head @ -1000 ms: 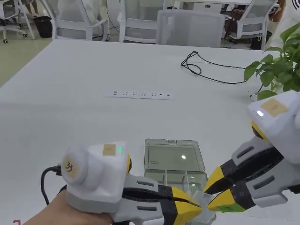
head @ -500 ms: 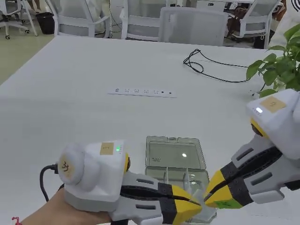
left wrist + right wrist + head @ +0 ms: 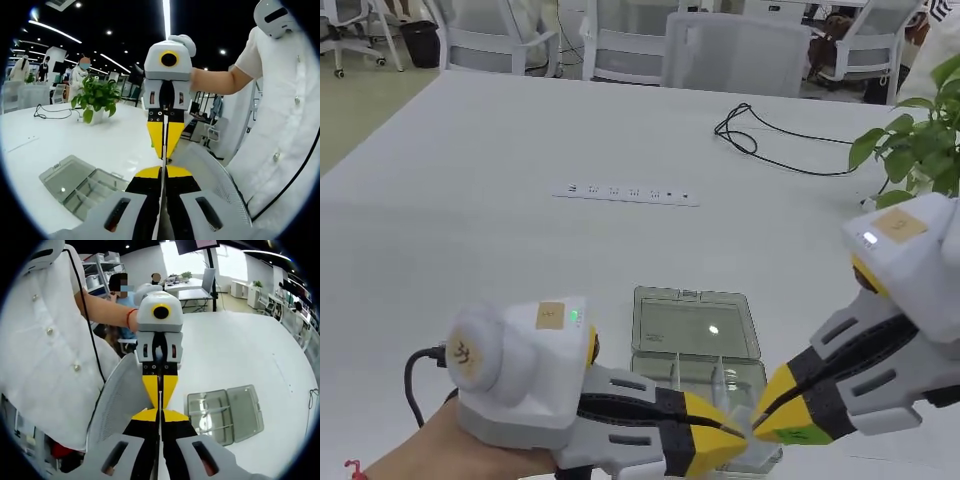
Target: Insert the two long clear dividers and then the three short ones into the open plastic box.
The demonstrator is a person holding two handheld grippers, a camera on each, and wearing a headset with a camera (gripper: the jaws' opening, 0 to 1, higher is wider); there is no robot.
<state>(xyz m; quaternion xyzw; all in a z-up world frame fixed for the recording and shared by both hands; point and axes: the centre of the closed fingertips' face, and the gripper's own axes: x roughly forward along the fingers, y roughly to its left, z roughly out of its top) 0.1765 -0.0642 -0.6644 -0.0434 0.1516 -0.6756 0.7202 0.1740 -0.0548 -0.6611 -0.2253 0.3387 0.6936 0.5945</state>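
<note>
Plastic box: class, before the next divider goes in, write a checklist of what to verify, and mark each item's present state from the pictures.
1. Lid of the plastic box open and lying flat behind the base: ok.
2. Two long dividers standing upright in the base: ok.
3. Left tool and right tool both shut, tip to tip, apparently on a clear divider: ok.
4. The held piece is a short one: cannot tell, it is edge-on and mostly covered.
5. The held piece lined up with its slots: cannot tell, the tools cover the box's near edge.
6. Black cable well away from the box: ok.
</note>
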